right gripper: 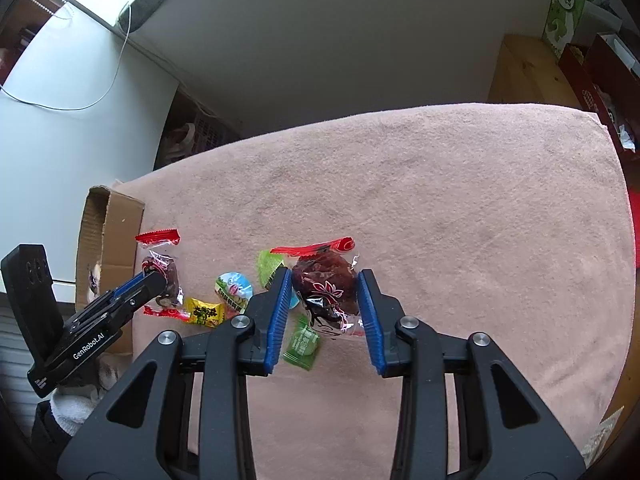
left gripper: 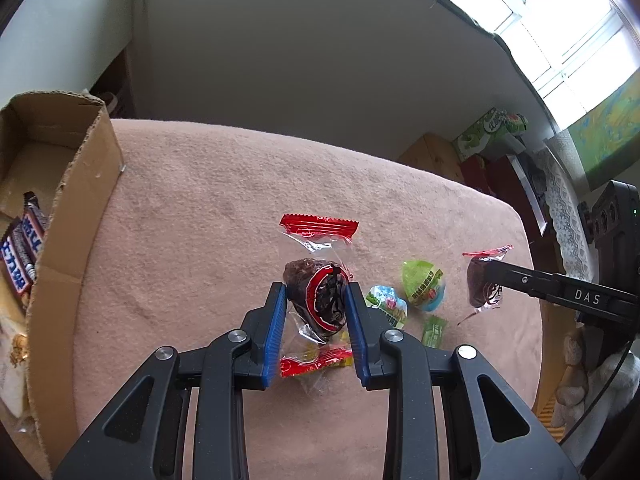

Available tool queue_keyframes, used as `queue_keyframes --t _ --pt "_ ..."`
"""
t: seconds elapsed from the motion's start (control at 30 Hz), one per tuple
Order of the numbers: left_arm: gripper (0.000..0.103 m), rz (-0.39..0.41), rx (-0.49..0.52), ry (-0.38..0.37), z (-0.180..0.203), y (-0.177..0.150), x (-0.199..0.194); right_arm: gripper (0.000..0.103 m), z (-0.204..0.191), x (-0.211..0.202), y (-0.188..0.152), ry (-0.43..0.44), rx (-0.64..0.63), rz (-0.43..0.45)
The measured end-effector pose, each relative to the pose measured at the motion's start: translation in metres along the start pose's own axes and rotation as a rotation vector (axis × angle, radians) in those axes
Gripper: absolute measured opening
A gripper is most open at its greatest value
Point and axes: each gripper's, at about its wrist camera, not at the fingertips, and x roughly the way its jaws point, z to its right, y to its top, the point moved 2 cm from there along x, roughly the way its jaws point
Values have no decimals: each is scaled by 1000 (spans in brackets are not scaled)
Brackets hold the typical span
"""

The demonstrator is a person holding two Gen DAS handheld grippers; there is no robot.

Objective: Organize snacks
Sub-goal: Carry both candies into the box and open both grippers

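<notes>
In the left wrist view, the left tongs (left gripper: pixel 316 296) are seen clenched on a clear plastic packet with red crimped ends holding a dark brown dried fruit (left gripper: pixel 318 296), at the lower centre of the frame, its blue pads pressed to the packet's two sides. The packet's long axis runs up and down the frame, along the fingers, one red end above the tips and one below. In the right wrist view, the right tongs (right gripper: pixel 325 292) are likewise clenched on a second clear red-ended packet of dark dried fruit (right gripper: pixel 326 288), at the centre of the frame; whether either packet has left the cloth cannot be told. An open brown cardboard box (left gripper: pixel 76 208), with blue wrapped bars inside, stands at the left edge of the pink cloth-covered bench (left gripper: pixel 208 208), well apart from both packets and nearer the left tongs, so the carry would probably run leftward. Left on the cloth between the tongs are a round green-and-blue jelly cup (left gripper: pixel 424 286), a second small blue-and-green cup (left gripper: pixel 386 306), a small green sachet (left gripper: pixel 434 330) and a yellow wrapped sweet (right gripper: pixel 205 312).
</notes>
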Motion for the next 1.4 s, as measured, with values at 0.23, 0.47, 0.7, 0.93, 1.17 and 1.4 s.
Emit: queue_keyframes --t 0.23,0.47,0.7,0.93,1.17,1.4 --pt "28 41 -29 15 -11 -2 -21 35 -22 -16 3 44 -29 25" --pt "28 77 -71 33 -33 -8 -45 35 -68 -15 11 92 -102 29" --pt "28 127 -136 70 -65 -15 -74 35 -132 -5 16 139 -197 26" --pt "28 169 -215 118 -103 -29 -98 35 -196 6 22 168 -297 14" --pt "28 201 -295 159 -138 -45 -118 35 -250 24 27 186 -381 -8" --pt "28 228 -367 204 -175 -60 -138 35 -294 41 28 192 -434 -29"
